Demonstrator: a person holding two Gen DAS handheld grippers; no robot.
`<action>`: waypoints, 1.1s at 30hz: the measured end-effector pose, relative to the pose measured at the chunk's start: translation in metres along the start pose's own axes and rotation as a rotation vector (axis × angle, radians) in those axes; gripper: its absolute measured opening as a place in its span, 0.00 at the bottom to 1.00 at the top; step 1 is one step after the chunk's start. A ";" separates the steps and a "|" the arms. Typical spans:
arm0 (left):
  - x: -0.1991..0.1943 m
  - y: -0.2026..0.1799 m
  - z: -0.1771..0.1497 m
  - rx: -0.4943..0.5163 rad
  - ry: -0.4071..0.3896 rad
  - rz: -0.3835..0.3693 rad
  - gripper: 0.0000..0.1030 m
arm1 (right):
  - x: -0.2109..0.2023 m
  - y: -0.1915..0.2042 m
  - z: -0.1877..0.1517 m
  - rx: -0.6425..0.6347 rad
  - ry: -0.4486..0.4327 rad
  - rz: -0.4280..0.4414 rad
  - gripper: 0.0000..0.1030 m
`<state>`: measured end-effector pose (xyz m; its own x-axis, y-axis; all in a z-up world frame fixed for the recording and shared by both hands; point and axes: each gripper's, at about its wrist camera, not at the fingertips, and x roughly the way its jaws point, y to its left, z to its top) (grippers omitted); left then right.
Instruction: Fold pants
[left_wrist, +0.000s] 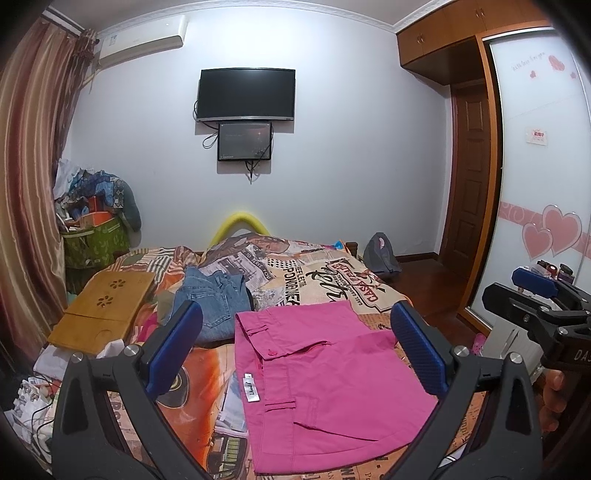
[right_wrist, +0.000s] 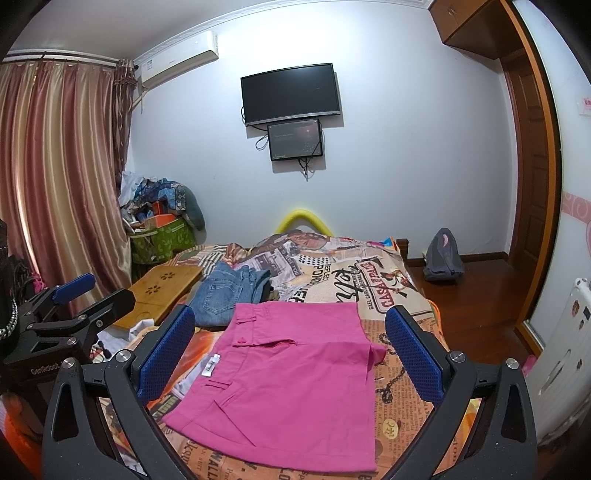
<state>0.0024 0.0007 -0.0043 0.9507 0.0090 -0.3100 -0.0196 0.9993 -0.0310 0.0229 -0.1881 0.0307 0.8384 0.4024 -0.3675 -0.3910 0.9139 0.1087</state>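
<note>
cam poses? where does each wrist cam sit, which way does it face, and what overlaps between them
Left wrist: on the left gripper, above the bed, facing the TV wall; shows its own open blue fingers, the right gripper at right, and a fingertip of the holding hand.
Right wrist: on the right gripper, same heading; own open fingers, left gripper at left.
Shared: pink pants folded flat, jeans, wooden tray, TV.

Matt pink cloth pants (left_wrist: 317, 376), faded blue denim jeans (left_wrist: 214, 299), smooth wooden tray (left_wrist: 103, 314), printed cloth bedspread (left_wrist: 332, 277)
</note>
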 end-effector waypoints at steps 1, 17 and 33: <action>0.000 0.000 0.000 0.000 -0.001 0.000 1.00 | 0.001 0.000 0.001 -0.001 0.001 0.001 1.00; 0.000 -0.001 0.000 -0.001 -0.003 0.000 1.00 | -0.001 0.005 0.002 -0.002 0.001 0.003 1.00; 0.002 -0.002 0.002 0.002 0.001 -0.005 1.00 | 0.001 0.007 -0.002 0.001 0.012 0.004 1.00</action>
<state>0.0047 -0.0011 -0.0029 0.9504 0.0041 -0.3111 -0.0143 0.9994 -0.0306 0.0206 -0.1810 0.0294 0.8320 0.4058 -0.3782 -0.3942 0.9122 0.1115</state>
